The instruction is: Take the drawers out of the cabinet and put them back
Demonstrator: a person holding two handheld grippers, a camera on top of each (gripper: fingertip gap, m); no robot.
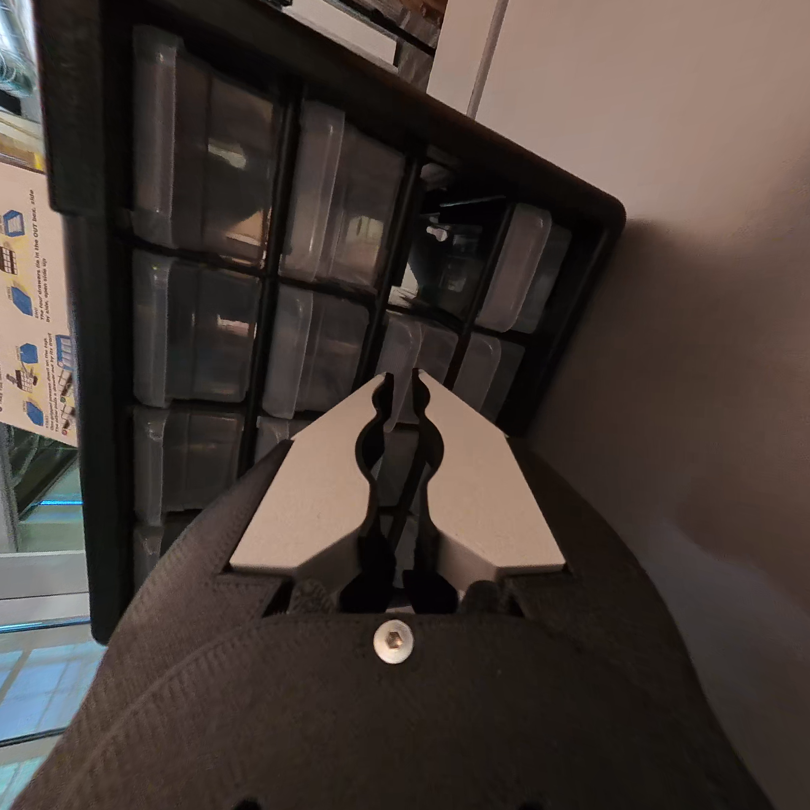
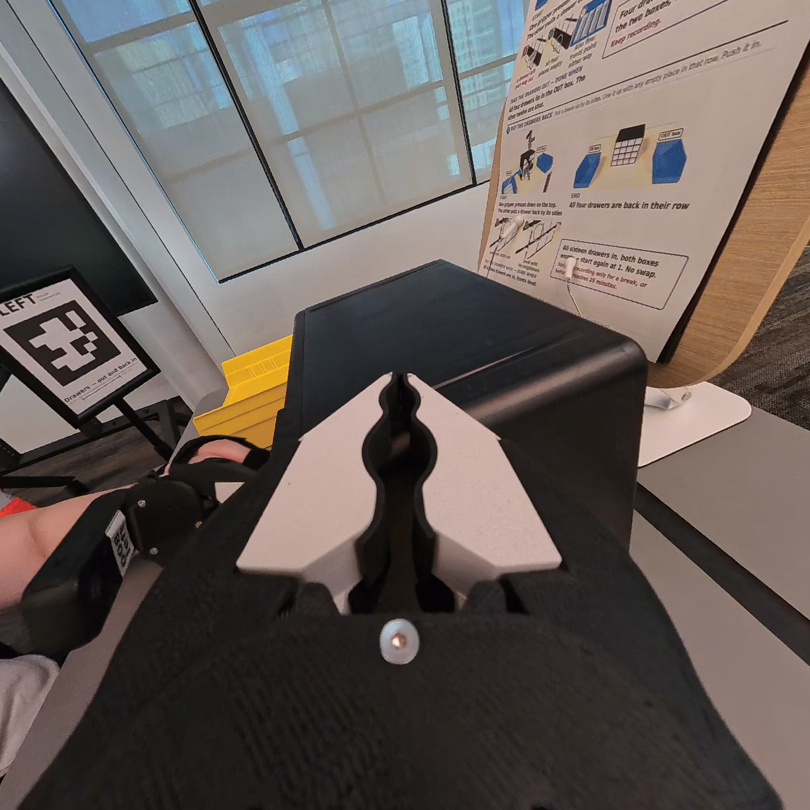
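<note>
The black cabinet (image 1: 109, 394) fills the left wrist view, which is rolled on its side, with its grid of clear plastic drawers facing me. My left gripper (image 1: 402, 380) is closed to a narrow gap around the front handle of one clear drawer (image 1: 431, 350) in the row nearest the table. One slot (image 1: 442, 245) beside it looks empty. In the right wrist view my right gripper (image 2: 399, 378) is shut and empty, with its tips at the black cabinet top (image 2: 460, 320); contact is hard to judge. The left gripper's body and a person's hand (image 2: 166, 504) show at the cabinet's left.
A yellow bin (image 2: 254, 394) stands behind the cabinet's left side. A white instruction board (image 2: 613, 175) on a white foot stands at the back right and also shows in the left wrist view (image 1: 26, 285). A framed marker sign (image 2: 65, 346) stands at the left. The grey table (image 2: 723, 504) runs to the right. Spacing between my two grippers at the tips: around 15 centimetres. It is some 10 centimetres from my left tips to the black cabinet (image 1: 109, 394).
</note>
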